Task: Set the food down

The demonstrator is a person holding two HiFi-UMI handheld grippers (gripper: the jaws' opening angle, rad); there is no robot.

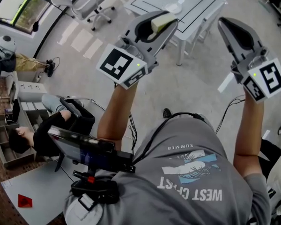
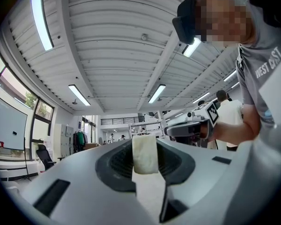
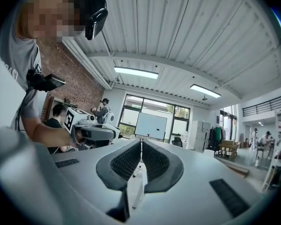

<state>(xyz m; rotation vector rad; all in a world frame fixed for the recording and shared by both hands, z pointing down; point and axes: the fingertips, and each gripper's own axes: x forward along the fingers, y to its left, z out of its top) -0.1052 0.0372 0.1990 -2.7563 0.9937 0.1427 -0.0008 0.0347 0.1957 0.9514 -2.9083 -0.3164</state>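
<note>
A pale yellowish block of food [image 1: 161, 22] sits clamped between the jaws of my left gripper [image 1: 165, 20], which is raised high and points up and away. In the left gripper view the food [image 2: 145, 153] stands upright between the dark pads, against the ceiling. My right gripper [image 1: 226, 26] is raised alongside, jaws together. In the right gripper view its pads [image 3: 155, 162] meet along a thin slit and nothing is between them. Each gripper shows in the other's view: the right gripper [image 2: 189, 128] and the left gripper [image 3: 92, 131].
Far below stands a white table [image 1: 196, 6] with a small white dish [image 1: 173, 7], and a grey office chair [image 1: 91, 6] to its left. A seated person [image 1: 35, 139] is at a desk at lower left. A dark tablet [image 1: 86, 150] hangs at the wearer's chest.
</note>
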